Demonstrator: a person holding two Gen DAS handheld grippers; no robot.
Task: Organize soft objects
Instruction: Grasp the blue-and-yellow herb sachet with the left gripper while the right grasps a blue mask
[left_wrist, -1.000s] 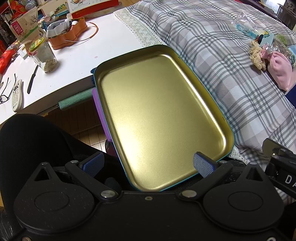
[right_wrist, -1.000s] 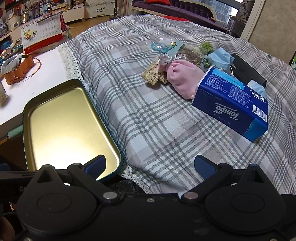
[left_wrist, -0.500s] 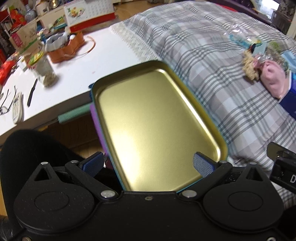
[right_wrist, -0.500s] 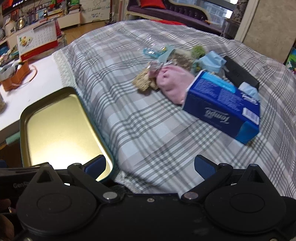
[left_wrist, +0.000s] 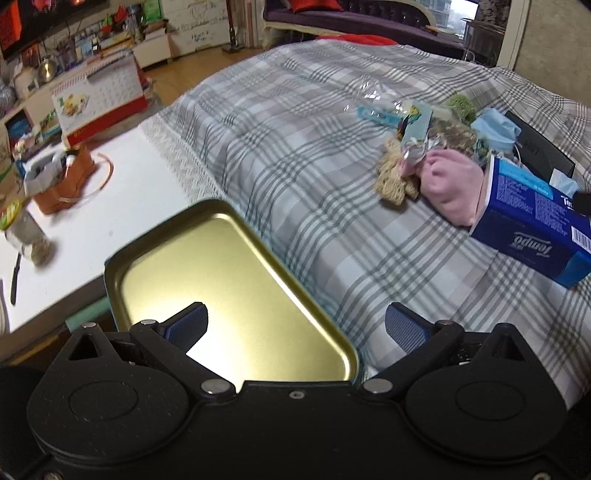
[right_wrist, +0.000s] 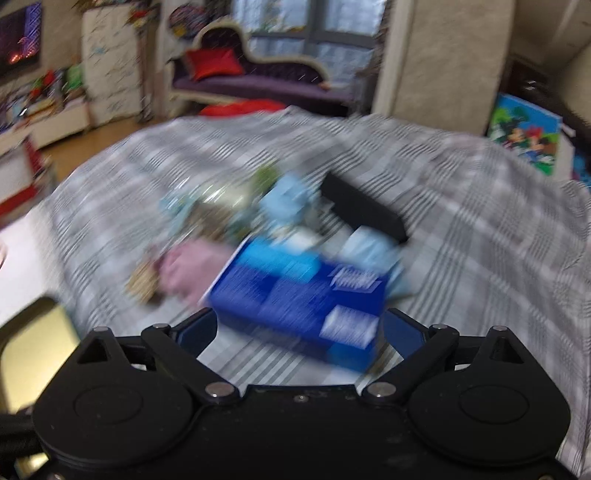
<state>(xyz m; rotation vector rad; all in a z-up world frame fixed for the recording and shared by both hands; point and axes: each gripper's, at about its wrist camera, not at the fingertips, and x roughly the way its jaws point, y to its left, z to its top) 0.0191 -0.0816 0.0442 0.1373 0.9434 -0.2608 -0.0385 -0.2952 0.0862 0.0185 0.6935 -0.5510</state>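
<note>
Desk calendar (left_wrist: 96, 96), glass jar (left_wrist: 30, 236), purple sofa (right_wrist: 258, 83)

The blue tissue box (left_wrist: 535, 225) on the plaid cloth carries the brand "Tempo" in white script on its long side, seen upside down from the left wrist view; a second face shows the letters "Te" of the same word at the picture's edge; a white barcode patch sits near its right end, its digits too small to read; blocks of small white print cover the top face, illegible; the desk calendar (left_wrist: 99, 99) bears a grid of dates too fine to make out; in the right wrist view the box (right_wrist: 299, 299) is blurred, nothing legible.
</note>
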